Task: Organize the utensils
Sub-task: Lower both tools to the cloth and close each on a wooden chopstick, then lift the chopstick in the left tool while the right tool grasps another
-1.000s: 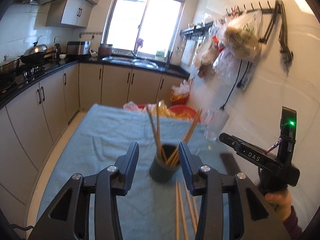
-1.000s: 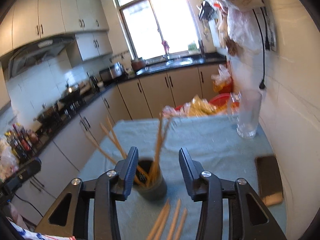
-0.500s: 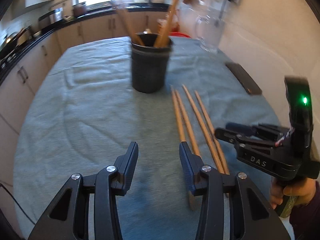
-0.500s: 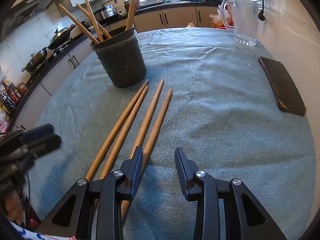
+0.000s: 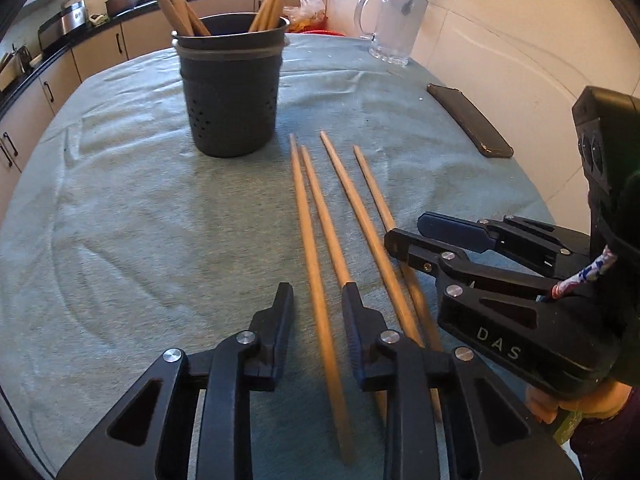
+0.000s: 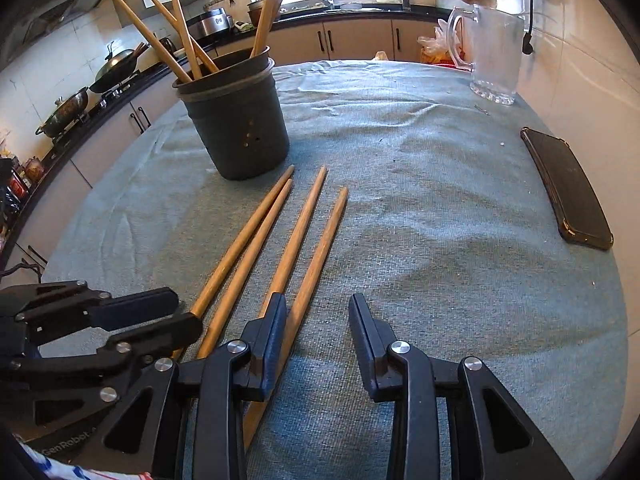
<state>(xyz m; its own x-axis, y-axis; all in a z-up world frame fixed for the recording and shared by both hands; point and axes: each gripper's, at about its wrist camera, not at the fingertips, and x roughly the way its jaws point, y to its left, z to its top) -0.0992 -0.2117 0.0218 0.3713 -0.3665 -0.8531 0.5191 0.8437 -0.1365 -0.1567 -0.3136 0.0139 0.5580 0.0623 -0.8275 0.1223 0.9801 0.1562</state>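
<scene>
Several wooden chopsticks [image 5: 308, 220] lie side by side on the green cloth, also in the right wrist view [image 6: 296, 236]. A dark utensil holder [image 5: 230, 92] with more chopsticks standing in it is behind them; it also shows in the right wrist view [image 6: 240, 120]. My left gripper [image 5: 317, 300] is open, low over the cloth, with the leftmost chopstick between its fingers. My right gripper [image 6: 318, 312] is open and empty, low over the near ends of the rightmost chopsticks; in the left wrist view it [image 5: 404, 232] sits just right of the left gripper.
A glass mug [image 5: 394, 20] stands at the far right of the table, also in the right wrist view [image 6: 494, 54]. A dark phone [image 5: 468, 120] lies near the right edge by the wall, also in the right wrist view [image 6: 568, 192]. Kitchen cabinets [image 6: 352, 42] run behind.
Both grippers have tilted down from the room view and come low over the near ends of the chopsticks. The left gripper now straddles the leftmost one.
</scene>
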